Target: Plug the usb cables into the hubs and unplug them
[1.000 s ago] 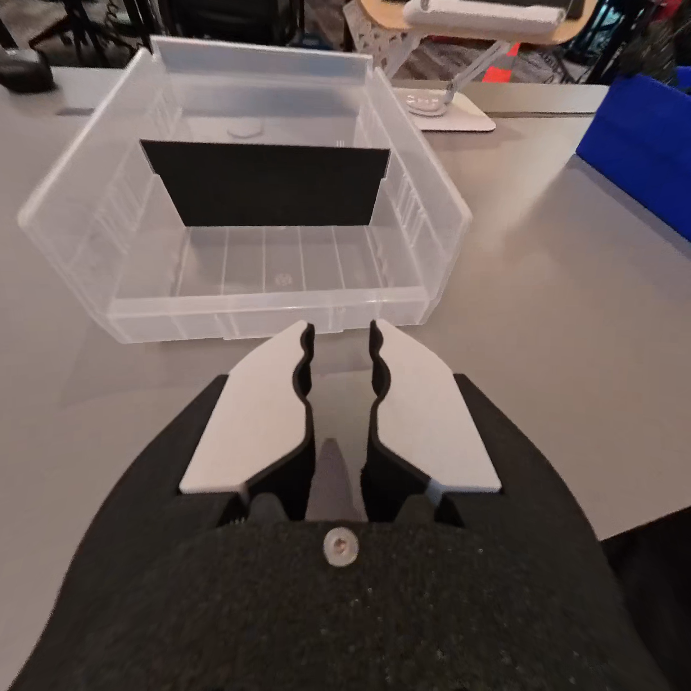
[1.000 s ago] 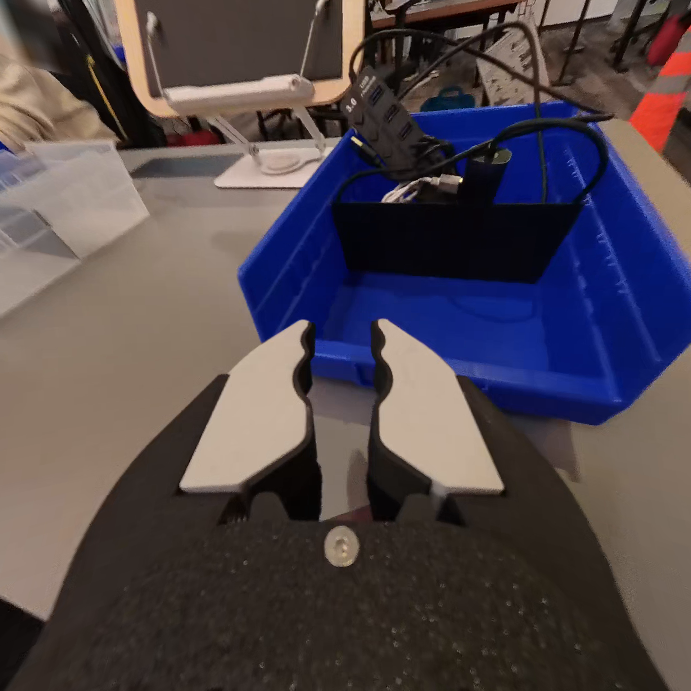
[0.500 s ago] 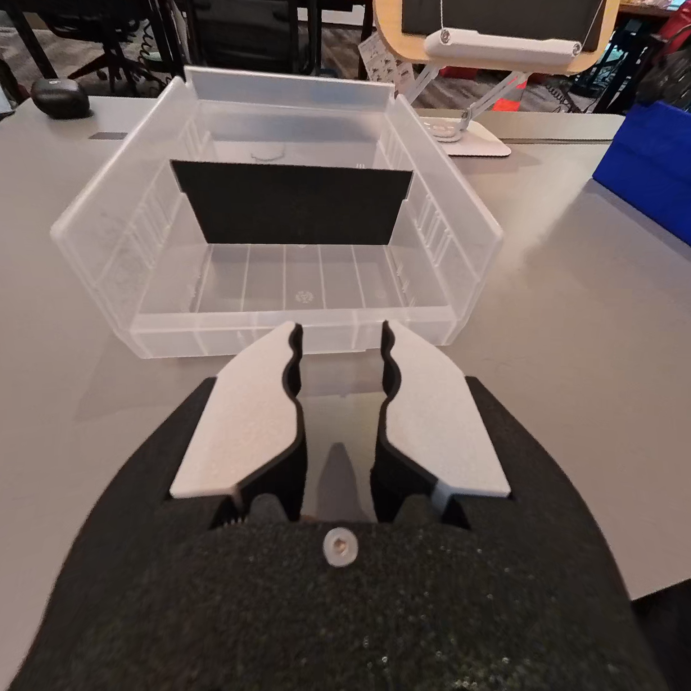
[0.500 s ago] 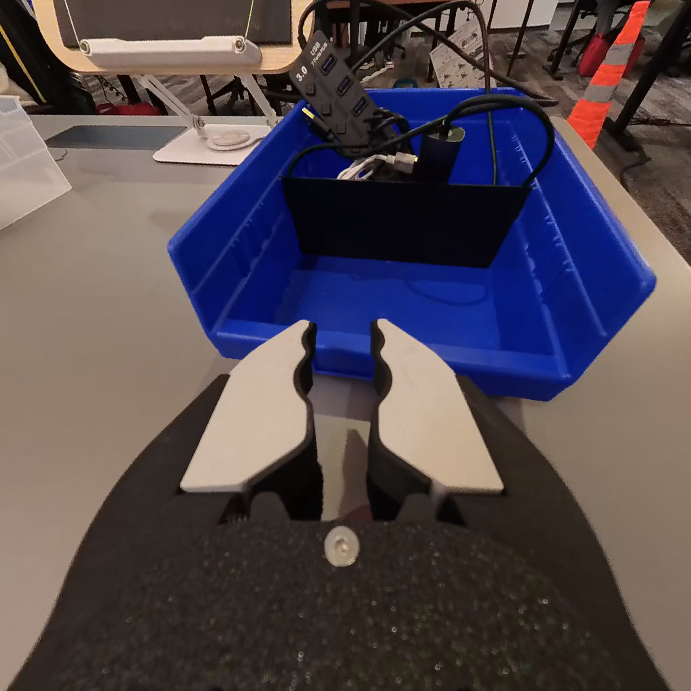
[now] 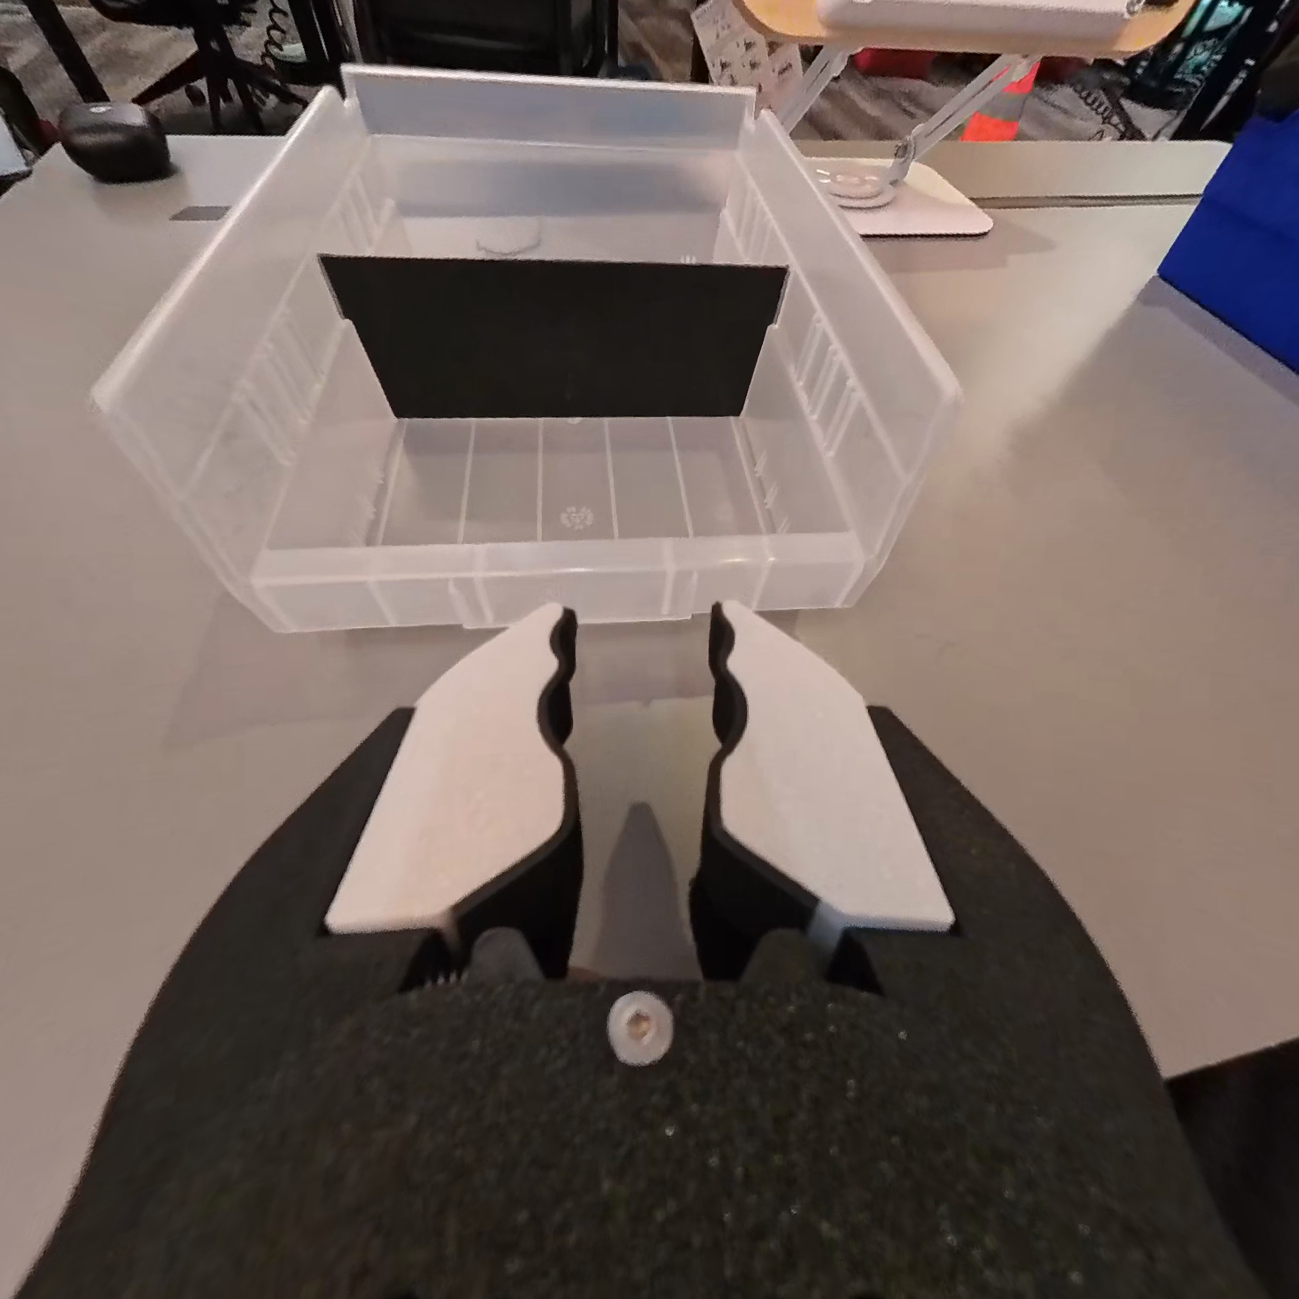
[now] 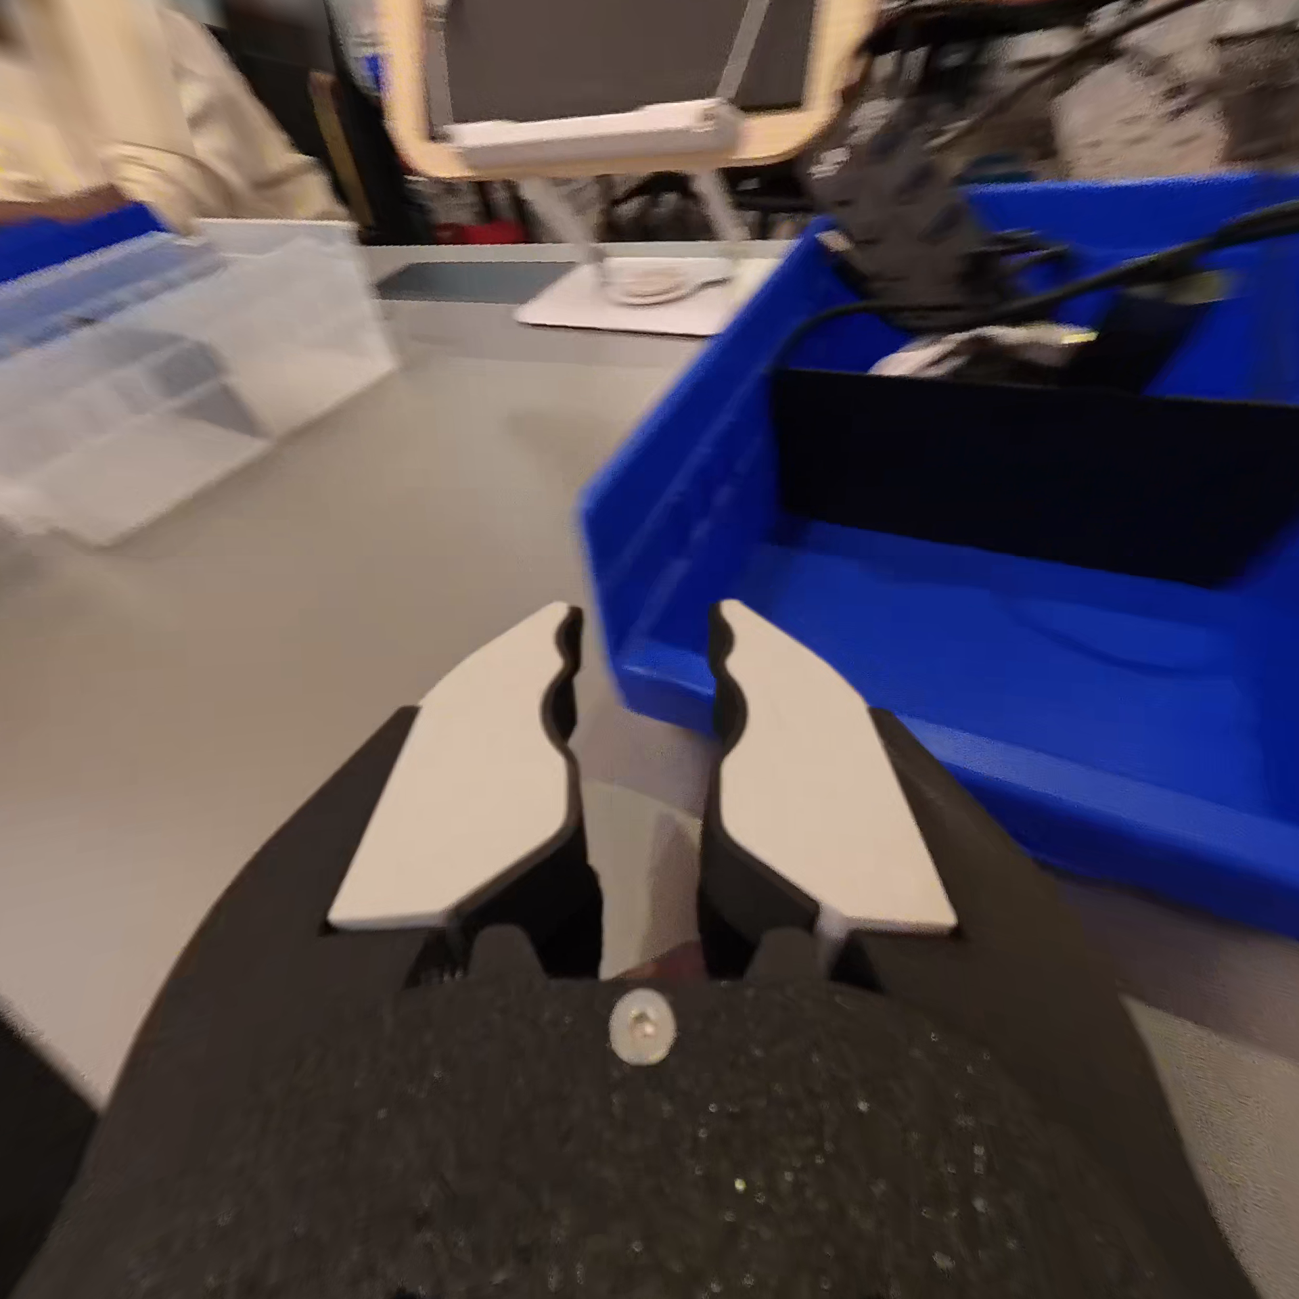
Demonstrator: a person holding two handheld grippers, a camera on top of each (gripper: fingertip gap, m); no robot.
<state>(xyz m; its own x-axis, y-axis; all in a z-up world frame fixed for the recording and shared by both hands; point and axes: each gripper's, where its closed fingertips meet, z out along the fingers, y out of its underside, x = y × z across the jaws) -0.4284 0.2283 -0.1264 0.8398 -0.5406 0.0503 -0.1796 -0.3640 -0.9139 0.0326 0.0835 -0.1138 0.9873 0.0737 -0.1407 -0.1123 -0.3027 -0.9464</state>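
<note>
In the right wrist view a blue bin (image 6: 675, 506) stands at the right, split by a black divider (image 6: 1019, 485). Behind the divider lie a black USB hub (image 6: 907, 218) and tangled black and white cables (image 6: 984, 344), all blurred. My right gripper (image 6: 645, 618) is open and empty, just before the bin's near left corner. In the left wrist view my left gripper (image 5: 643, 622) is open and empty, just short of the front wall of a clear plastic bin (image 5: 562, 576) with a black divider (image 5: 555, 337). The part of that bin in front of the divider holds nothing.
A white stand with a tan-framed panel (image 6: 618, 140) stands at the table's far edge; its base (image 5: 907, 204) shows in the left wrist view. A black case (image 5: 116, 140) lies far left. The clear bin (image 6: 169, 379) shows left in the right wrist view, a person's sleeve (image 6: 140, 126) behind it.
The right wrist view has swung left, so the blue bin now sits to the right and the picture is blurred. The left gripper moved slightly closer to the clear bin.
</note>
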